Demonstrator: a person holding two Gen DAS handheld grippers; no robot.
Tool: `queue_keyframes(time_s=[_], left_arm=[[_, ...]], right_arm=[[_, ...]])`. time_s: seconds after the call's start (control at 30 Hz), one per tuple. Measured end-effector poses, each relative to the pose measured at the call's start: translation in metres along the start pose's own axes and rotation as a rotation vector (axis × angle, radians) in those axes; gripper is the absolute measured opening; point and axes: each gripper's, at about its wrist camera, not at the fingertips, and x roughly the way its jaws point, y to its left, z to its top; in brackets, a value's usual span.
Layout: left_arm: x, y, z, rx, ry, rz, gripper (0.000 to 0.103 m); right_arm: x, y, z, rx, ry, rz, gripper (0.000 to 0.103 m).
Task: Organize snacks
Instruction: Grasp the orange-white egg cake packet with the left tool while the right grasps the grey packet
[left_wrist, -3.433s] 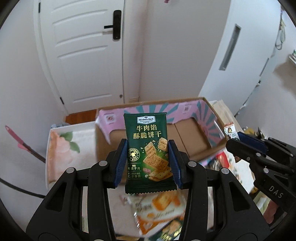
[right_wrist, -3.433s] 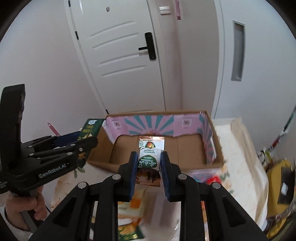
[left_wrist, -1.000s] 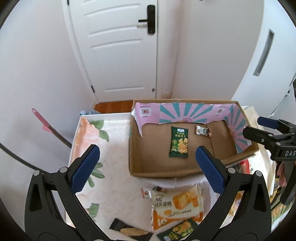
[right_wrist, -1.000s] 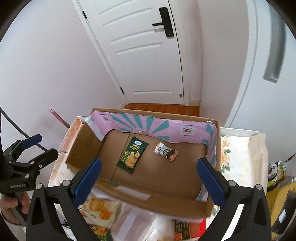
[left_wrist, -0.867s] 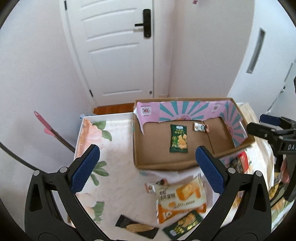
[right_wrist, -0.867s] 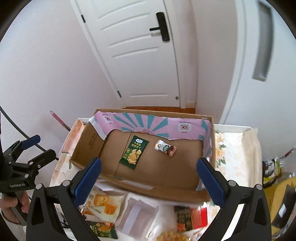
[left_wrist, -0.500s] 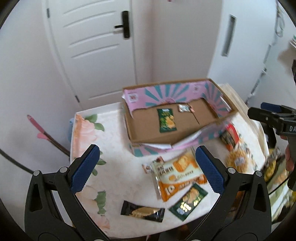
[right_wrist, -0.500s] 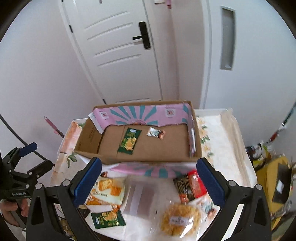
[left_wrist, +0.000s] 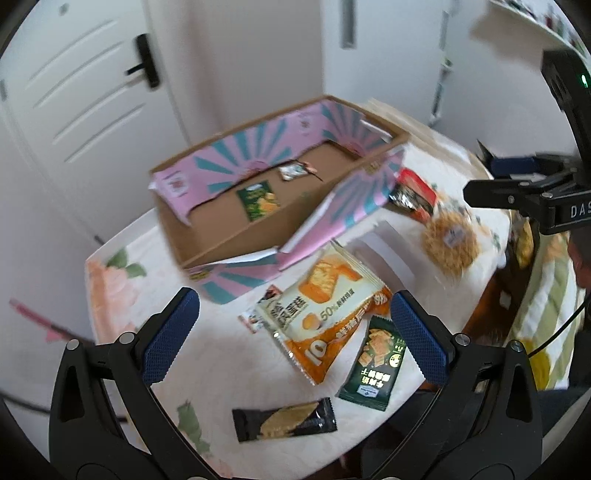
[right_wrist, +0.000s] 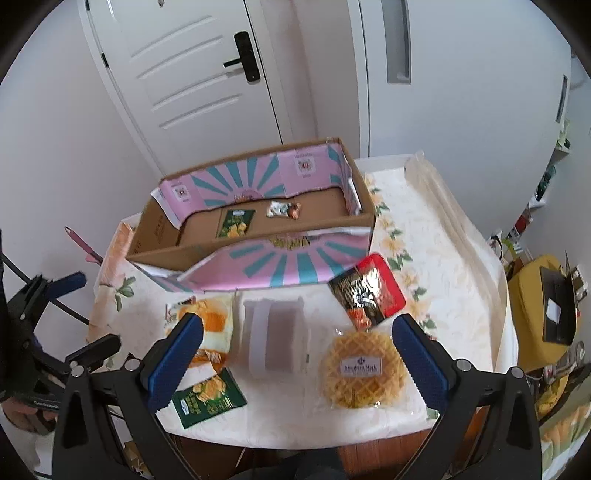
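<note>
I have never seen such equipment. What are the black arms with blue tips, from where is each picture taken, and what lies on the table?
There is no robot here. A person holds a hand tool with two fingers in each hand, and each tool has a camera that looks forward along its fingers.

In the left camera's view, the left gripper is wide open and holds nothing. The right camera's view shows the right gripper, also open and holding nothing.

On the flowered table stands a cardboard box with a green packet and a small wrapper inside. In front of it lie an orange bag, a red packet, a round waffle, and a black bar.
</note>
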Motion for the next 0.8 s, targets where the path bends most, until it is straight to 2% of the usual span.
queue_keyframes(time_s=[0.17,0.37,0.8], left_arm=[[0.036,-0.014,-0.004,0.127,0.052,-0.048,0.103],[0.074,-0.025,-0.010,0.228,0.119,-0.086,0.103],[0.128,-0.020,-0.010,0.250,0.206,-0.171,0.103]], right_arm=[[0.020,0.001,-0.014,-0.021,0.029,-0.032,0.102],[0.047,0.003,-0.030,0.001,0.071,-0.025,0.102],[0.079,-0.007,-0.042,0.055,0.096,-0.049,0.102]])
